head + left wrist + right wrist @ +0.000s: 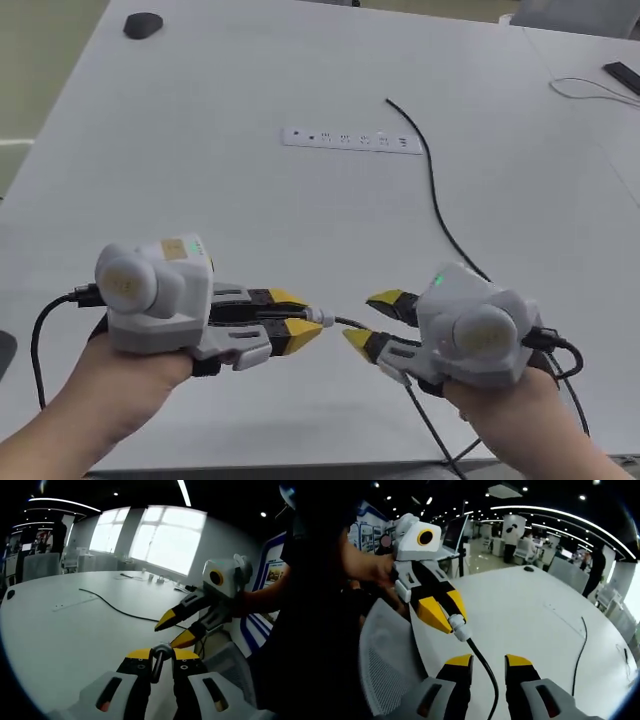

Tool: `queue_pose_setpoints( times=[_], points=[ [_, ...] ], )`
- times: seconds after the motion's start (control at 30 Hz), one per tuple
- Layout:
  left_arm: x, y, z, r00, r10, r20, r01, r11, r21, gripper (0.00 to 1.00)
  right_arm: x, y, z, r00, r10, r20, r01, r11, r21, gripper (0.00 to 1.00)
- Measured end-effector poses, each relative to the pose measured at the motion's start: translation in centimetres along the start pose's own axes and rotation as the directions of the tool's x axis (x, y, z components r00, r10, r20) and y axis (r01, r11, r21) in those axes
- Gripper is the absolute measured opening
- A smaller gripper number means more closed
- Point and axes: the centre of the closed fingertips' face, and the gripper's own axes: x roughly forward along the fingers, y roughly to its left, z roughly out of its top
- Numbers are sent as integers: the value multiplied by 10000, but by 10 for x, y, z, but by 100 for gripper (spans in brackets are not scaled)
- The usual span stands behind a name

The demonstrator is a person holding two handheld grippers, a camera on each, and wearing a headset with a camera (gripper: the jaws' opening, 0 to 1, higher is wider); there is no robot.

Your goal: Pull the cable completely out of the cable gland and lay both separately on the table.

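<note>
Evidently little is done: the cable gland [460, 628] is clamped in the left gripper's [308, 316] shut jaws above the table [300, 200], the black cable [485, 672] not yet pulled out (it passes unheld between the right gripper's [368, 318] parted jaws), and neither is laid down.

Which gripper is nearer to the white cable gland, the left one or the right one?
Left. The left gripper is shut on the cable gland; the right gripper is open, apart from it, jaws either side of the cable.
</note>
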Motion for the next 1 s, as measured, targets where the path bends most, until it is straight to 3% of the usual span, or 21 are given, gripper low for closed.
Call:
queue_pose_setpoints(
  times=[0.23, 0.53, 0.7, 1.0],
  points=[
    [0, 0, 0, 10000, -6, -13, 6, 10000, -22, 15, 5, 11, 6, 9996, 292, -38, -294, 9930, -1143, 11],
    [1, 0, -1, 10000, -44, -10, 44, 10000, -49, 15, 6, 15, 3, 9982, 590, -89, -597, 9867, -1514, 2],
    [3, -2, -3, 9999, -59, -84, 59, 10000, -39, 15, 5, 16, 0, 9983, 565, -149, -582, 9808, -1859, 1],
    [5, -5, -1, 9999, -84, -62, 84, 10000, 7, 15, 3, 16, -5, 9991, 399, -164, -422, 9837, -1751, 0]
  ],
)
